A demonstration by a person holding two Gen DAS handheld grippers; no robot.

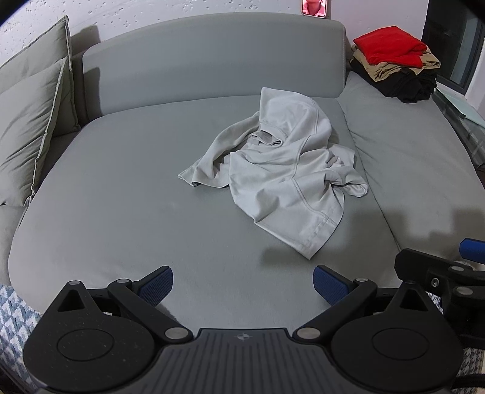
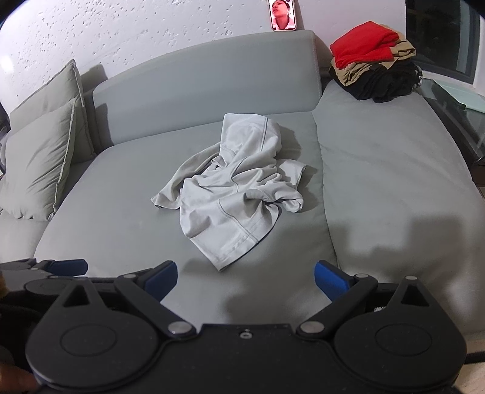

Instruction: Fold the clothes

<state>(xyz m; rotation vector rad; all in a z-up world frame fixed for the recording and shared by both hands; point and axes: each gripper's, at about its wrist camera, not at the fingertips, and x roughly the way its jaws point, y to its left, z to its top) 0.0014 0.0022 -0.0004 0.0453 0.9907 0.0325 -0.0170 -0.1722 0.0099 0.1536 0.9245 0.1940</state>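
Left wrist view: grey sofa (image 1: pixel 121 188), wide seat cushion, low backrest behind it. White textured wall (image 1: pixel 182 9) above. Two grey-green pillows (image 1: pixel 33 127) stacked upright at the left end. A second seat cushion (image 1: pixel 409 157) lies to the right. On its far corner sits one pile (image 1: pixel 394 63) of folded clothes: red on top, tan under it, black at the bottom. A phone (image 1: pixel 314 7) leans on the wall on top of the backrest, screen lit. Dark window frame at top right. Patterned blue-white rug (image 1: pixel 15 309) at lower left. One pale grey shirt (image 1: pixel 279 178) lies crumpled mid-seat, unfolded, hem toward the camera, touching neither gripper. Left gripper (image 1: pixel 242 285) hangs over the seat's near edge, jaws spread wide, nothing between the blue pads (image 1: pixel 157 285). Right gripper (image 1: pixel 439 272) partly visible at the right edge, one blue pad showing.

Right wrist view: same sofa (image 2: pixel 106 212), same wall (image 2: pixel 121 30). Two pillows (image 2: pixel 42 157) left, one pile (image 2: pixel 372 63) far right, one phone (image 2: pixel 283 15) on the backrest. The shirt (image 2: pixel 230 194) is centre of the seat, well short of the backrest, near the seam to the right cushion (image 2: pixel 394 181). Right gripper (image 2: pixel 245 282) spread wide, empty, pads (image 2: pixel 329 280) just short of the shirt's hem. Left gripper (image 2: pixel 45 269) just beside it at the left edge. Gripper shadows fall on the right cushion.
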